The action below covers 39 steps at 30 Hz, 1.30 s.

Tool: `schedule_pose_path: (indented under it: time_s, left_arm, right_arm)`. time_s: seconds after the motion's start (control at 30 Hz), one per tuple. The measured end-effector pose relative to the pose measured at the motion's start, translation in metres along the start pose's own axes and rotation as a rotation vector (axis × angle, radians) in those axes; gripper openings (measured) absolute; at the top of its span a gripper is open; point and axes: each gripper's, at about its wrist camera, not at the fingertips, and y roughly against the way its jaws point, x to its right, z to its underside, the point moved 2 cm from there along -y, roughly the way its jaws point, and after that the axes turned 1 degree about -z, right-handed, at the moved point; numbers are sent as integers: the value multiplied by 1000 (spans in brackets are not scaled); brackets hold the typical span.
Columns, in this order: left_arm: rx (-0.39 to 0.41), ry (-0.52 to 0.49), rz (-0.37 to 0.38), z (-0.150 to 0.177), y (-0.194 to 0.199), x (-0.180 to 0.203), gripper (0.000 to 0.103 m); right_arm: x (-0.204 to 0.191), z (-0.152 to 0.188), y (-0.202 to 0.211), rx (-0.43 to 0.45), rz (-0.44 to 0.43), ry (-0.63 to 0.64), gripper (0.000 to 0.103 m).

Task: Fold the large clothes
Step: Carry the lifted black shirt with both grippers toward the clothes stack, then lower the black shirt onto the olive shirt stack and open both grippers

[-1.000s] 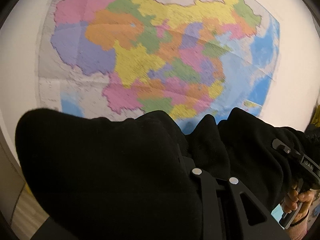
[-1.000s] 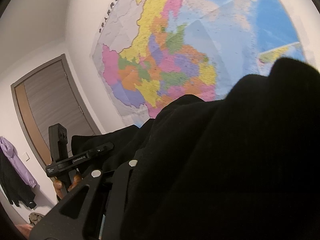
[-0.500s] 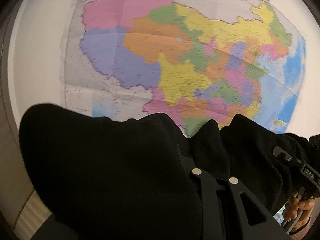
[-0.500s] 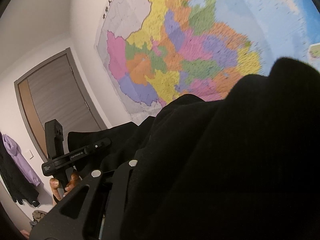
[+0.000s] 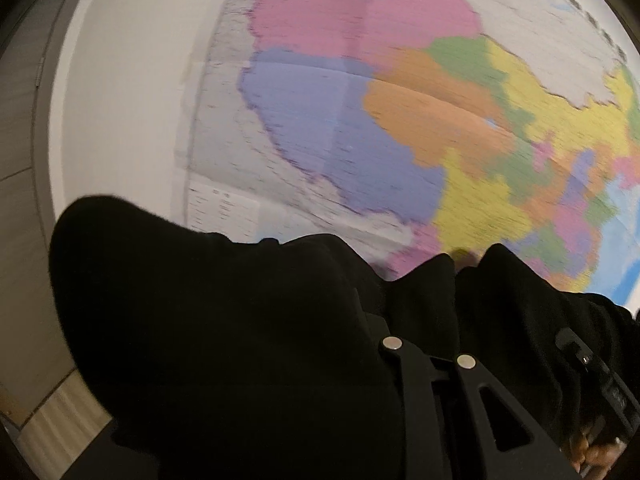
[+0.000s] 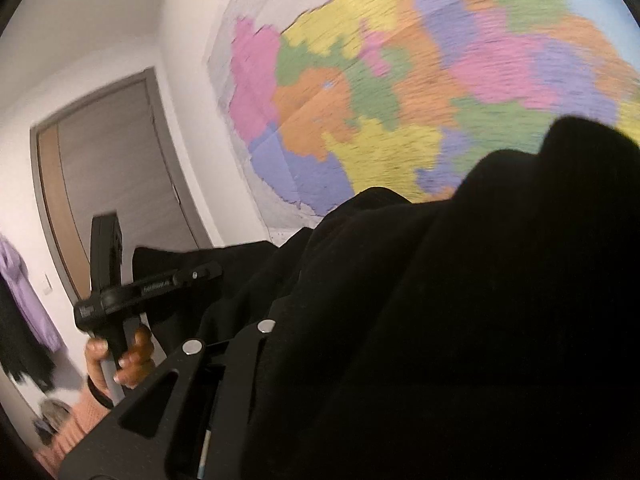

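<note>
Hanging on the wall: one large colored map [image 5: 400, 120], blurred in both views, filling most of the background [image 6: 400, 80].
Garment: one black garment [image 5: 220, 340], held up in front of the map; it bunches over both hand-held grippers and spans between them [image 6: 460, 320].
Door: one grey-brown door [image 6: 116, 184] in a grey frame, left of the map in the right wrist view.
Hung clothes: two pieces at the left edge of the right wrist view, one lilac top [image 6: 28, 292] and one dark piece [image 6: 16, 344] below and beside it, on the white wall by the door.
Left hand-held gripper: its two fingers run up under the black cloth [image 5: 416, 320]; the tips are buried in the folds, pinching the garment. Seen from the right wrist view it is a black frame [image 6: 176, 280] with fabric at its tip.
Right hand-held gripper: fingers likewise covered by cloth [image 6: 256, 312], closed on the garment; from the left wrist view it shows only at the lower right edge [image 5: 580, 356].
Left hand: one hand [image 6: 120, 356] wrapped around the handle of the left hand-held gripper.
Containers: I cannot make out any.
</note>
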Motion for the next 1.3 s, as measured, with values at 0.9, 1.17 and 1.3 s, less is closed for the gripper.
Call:
schedule_pose_path:
  time_s: [0.9,1.17,1.3]
  left_arm:
    - [-265,166,-299,142,-92,-135,59]
    - [-204,61,-353,144,-54,-116,75]
    - [-230,6,-397,150,-69,-114,75]
  right_arm:
    - [94,159,204,-235,259,-110,67]
    - [76,160,149,-329,138,-47,11]
    - [67,180,181,-314,98,1,8]
